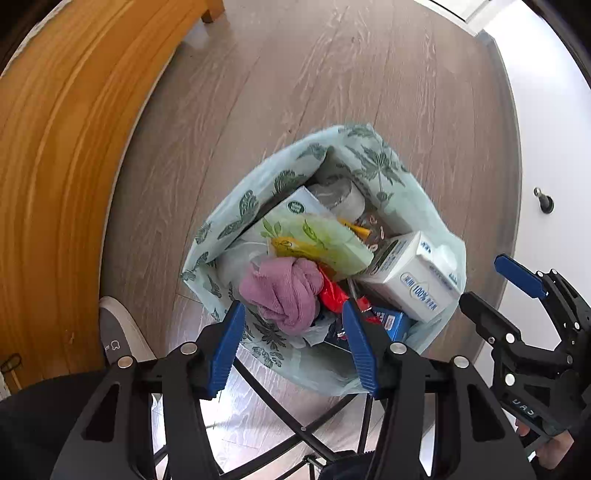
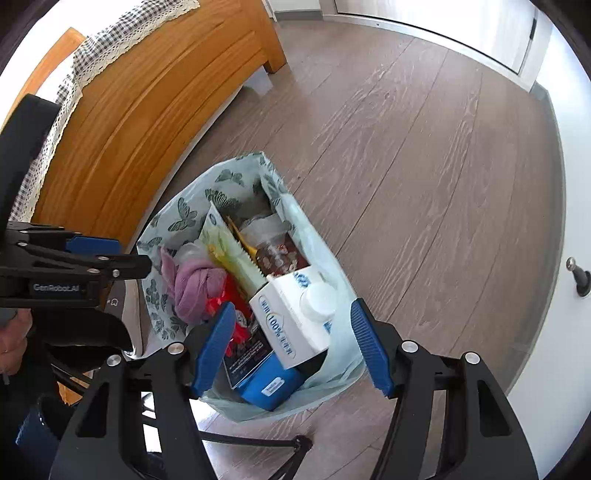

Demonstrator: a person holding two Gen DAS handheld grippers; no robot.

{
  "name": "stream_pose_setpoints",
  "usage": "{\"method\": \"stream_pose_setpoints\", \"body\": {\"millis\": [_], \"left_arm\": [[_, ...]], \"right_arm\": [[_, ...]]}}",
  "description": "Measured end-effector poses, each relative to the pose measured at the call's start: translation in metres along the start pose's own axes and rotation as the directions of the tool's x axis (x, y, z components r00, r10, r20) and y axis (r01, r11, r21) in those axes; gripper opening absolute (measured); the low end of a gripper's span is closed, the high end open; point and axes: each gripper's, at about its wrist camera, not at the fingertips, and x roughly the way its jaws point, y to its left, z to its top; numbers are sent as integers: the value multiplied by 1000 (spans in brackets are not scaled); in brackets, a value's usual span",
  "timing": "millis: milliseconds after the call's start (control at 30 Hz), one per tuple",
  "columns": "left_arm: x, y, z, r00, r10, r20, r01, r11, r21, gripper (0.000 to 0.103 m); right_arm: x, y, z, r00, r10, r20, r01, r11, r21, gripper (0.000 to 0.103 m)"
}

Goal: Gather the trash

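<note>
Crumpled pink cloth [image 1: 284, 291] tops boxy cartons in thin leaf-printed bag [image 1: 258, 192].

light: bright daylight, from window side at top right
glare: white wall [image 1: 546, 155] and door [image 2: 443, 14] blown out
shadows: soft, faint
focus: sharp centre
edges: strong fisheye bend, dark vignette corners

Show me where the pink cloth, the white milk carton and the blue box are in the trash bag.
pink cloth [image 1: 284, 291]: left wrist view, on its knotted middle.
white milk carton [image 2: 284, 325]: right wrist view, on its printed side.
blue box [image 2: 271, 386]: right wrist view, on its front face.
</note>
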Motion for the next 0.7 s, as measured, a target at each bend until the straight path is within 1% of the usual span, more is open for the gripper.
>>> {"method": "stream_pose_setpoints", "body": {"millis": [133,200,267,300,333,367,433,500,533,567,633,700], "left_arm": [[-11,-2,-1,1000,3,18,-3,1000,-4,52],[-23,-3,-2,999,8,44,-8,1000,0,52],[-42,-1,-3,996,3,89,-2,1000,-10,52],[-51,1,-4,994,0,113,2,1000,-15,54],[-62,2,-6,990,-1,138,4,1000,-21,62],[-76,4,-8,986,7,168,-2,1000,-32,66],[-106,10,-16,970,13,242,-4,999,-39,66],[-132,17,-24,954,20,298,-4,999,-53,68],[-145,23,-29,945,28,325,-4,997,-72,71],[-157,30,-33,935,36,352,-2,995,-97,74],[-181,46,-43,911,46,410,18,988,-151,75],[-204,66,-56,888,61,455,37,978,-203,75]], "right_arm": [[-2,0,8,1000,-16,13,16,1000,6,63],[-7,4,13,999,-18,29,18,1000,-2,63],[-15,9,18,998,-31,50,32,999,-25,63],[-18,13,20,997,-39,59,41,999,-35,63],[-23,16,22,997,-44,70,48,998,-46,63],[-28,19,25,995,-49,84,54,997,-55,63],[-41,25,31,992,-50,117,58,996,-66,63],[-51,32,38,989,-48,140,59,995,-76,63],[-57,37,42,987,-52,154,66,994,-90,63],[-61,43,45,985,-60,164,79,991,-109,63],[-71,61,51,980,-70,185,103,980,-173,66],[-80,82,57,977,-54,206,105,963,-246,68]]}}
